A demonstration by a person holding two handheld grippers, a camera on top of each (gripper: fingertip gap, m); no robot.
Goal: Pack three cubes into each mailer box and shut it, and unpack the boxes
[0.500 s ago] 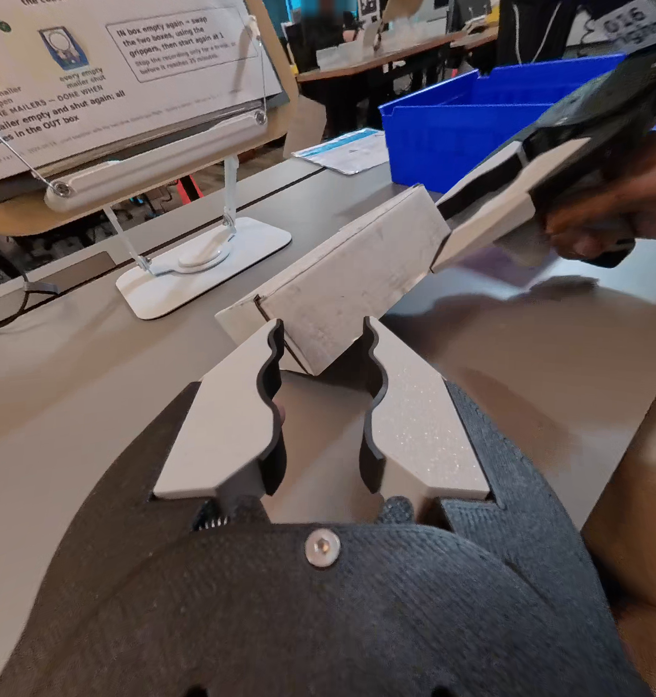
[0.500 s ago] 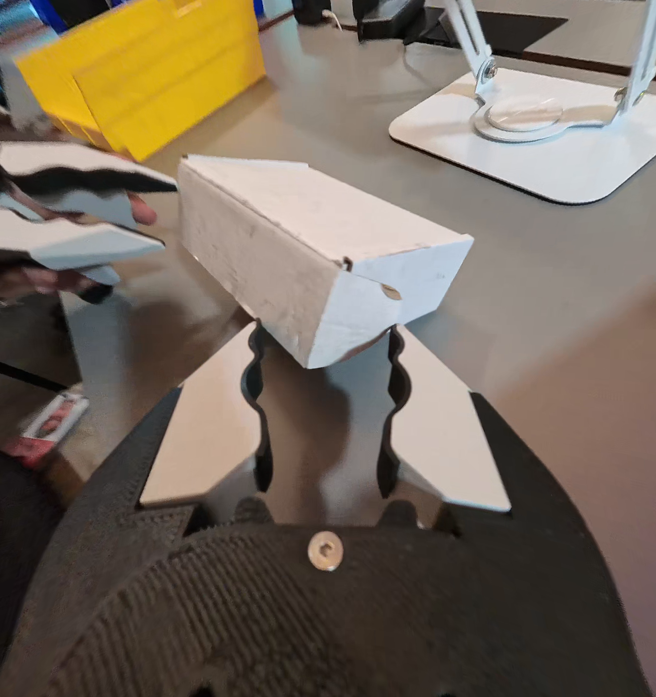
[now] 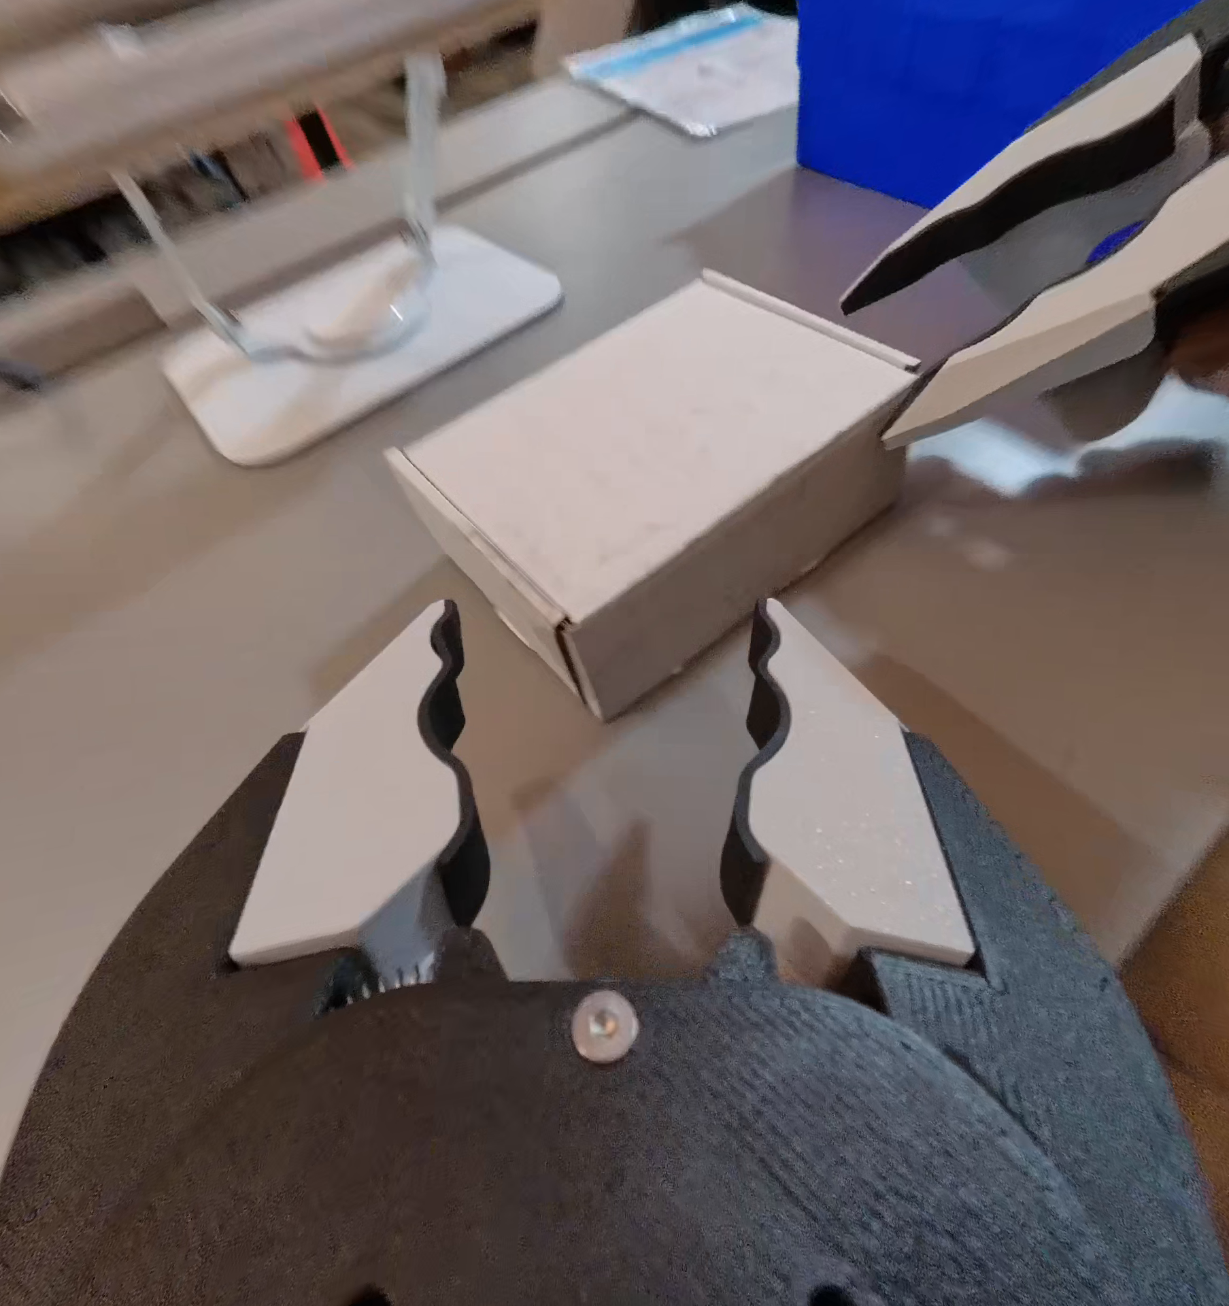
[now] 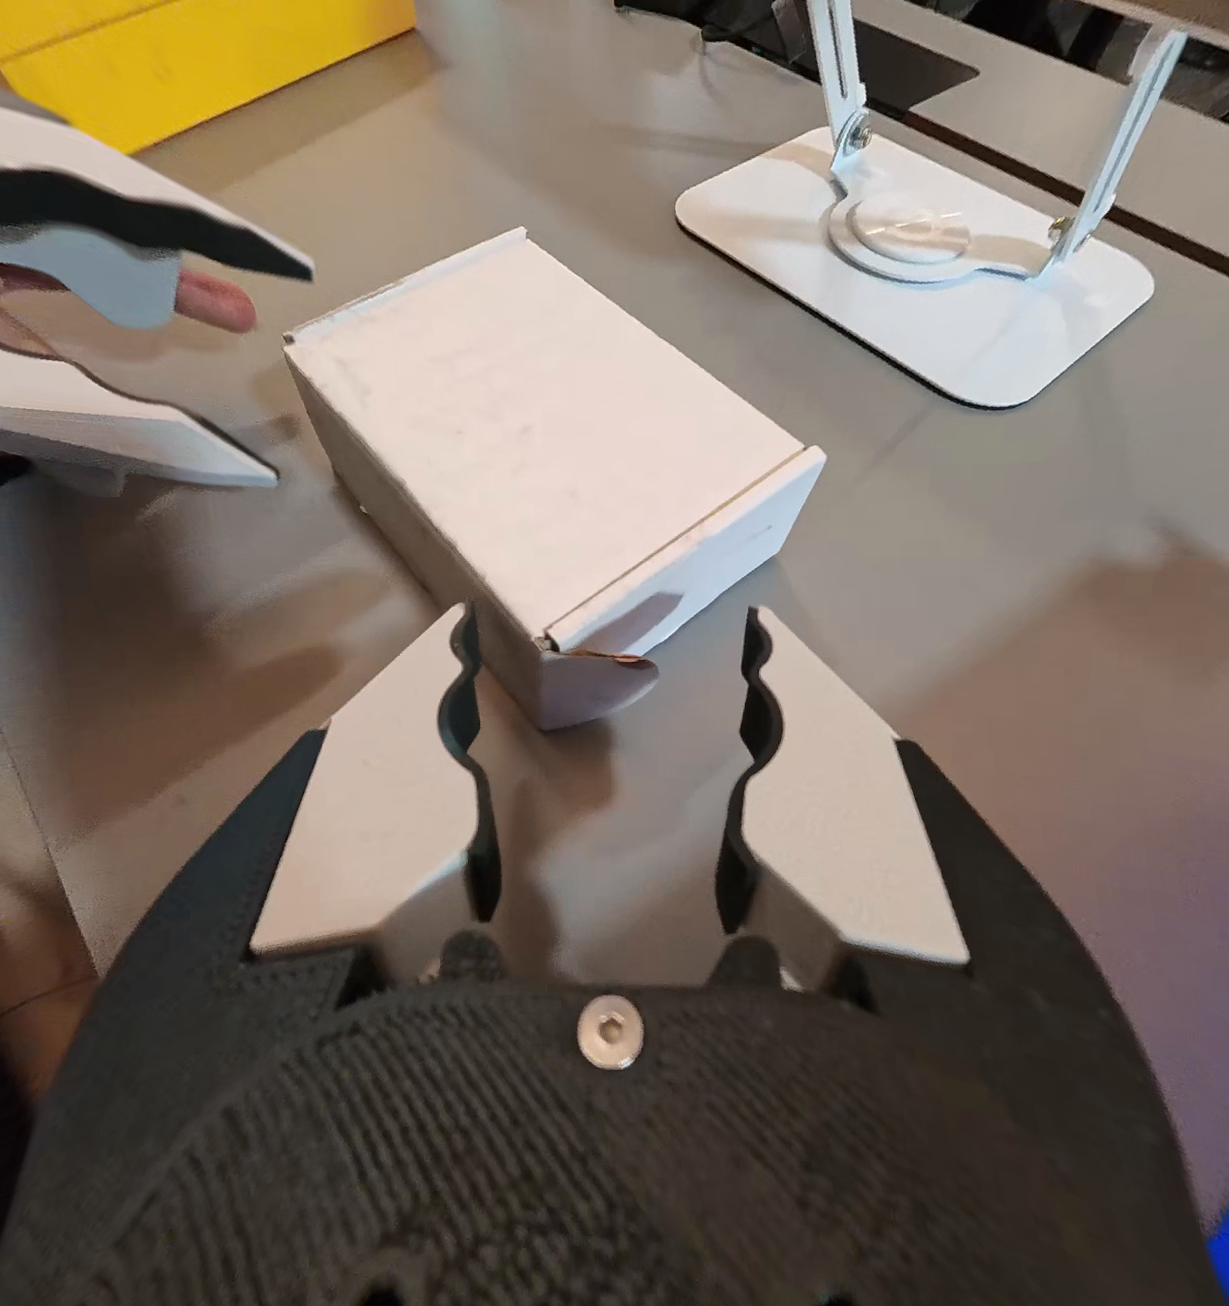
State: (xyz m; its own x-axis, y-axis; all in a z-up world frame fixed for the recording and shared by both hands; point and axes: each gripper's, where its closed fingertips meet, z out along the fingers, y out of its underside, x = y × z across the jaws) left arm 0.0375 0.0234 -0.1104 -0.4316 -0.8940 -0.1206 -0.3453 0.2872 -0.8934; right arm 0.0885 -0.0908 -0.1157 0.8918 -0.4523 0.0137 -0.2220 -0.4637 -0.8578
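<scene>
Nearest, the left hand-held gripper (image 3: 604, 714) and right hand-held gripper (image 4: 608, 707) both gape wide and hold nothing. Between them a closed white mailer box (image 4: 548, 452) lies flat on the grey tabletop (image 4: 950, 601), one corner reaching between each pair of fingers. Farther back stand a white stand base (image 4: 915, 283), a yellow bin (image 4: 194, 63) and a blue bin (image 3: 950, 92). Opening it well probably means steadying one end while lifting the front flap gently.
</scene>
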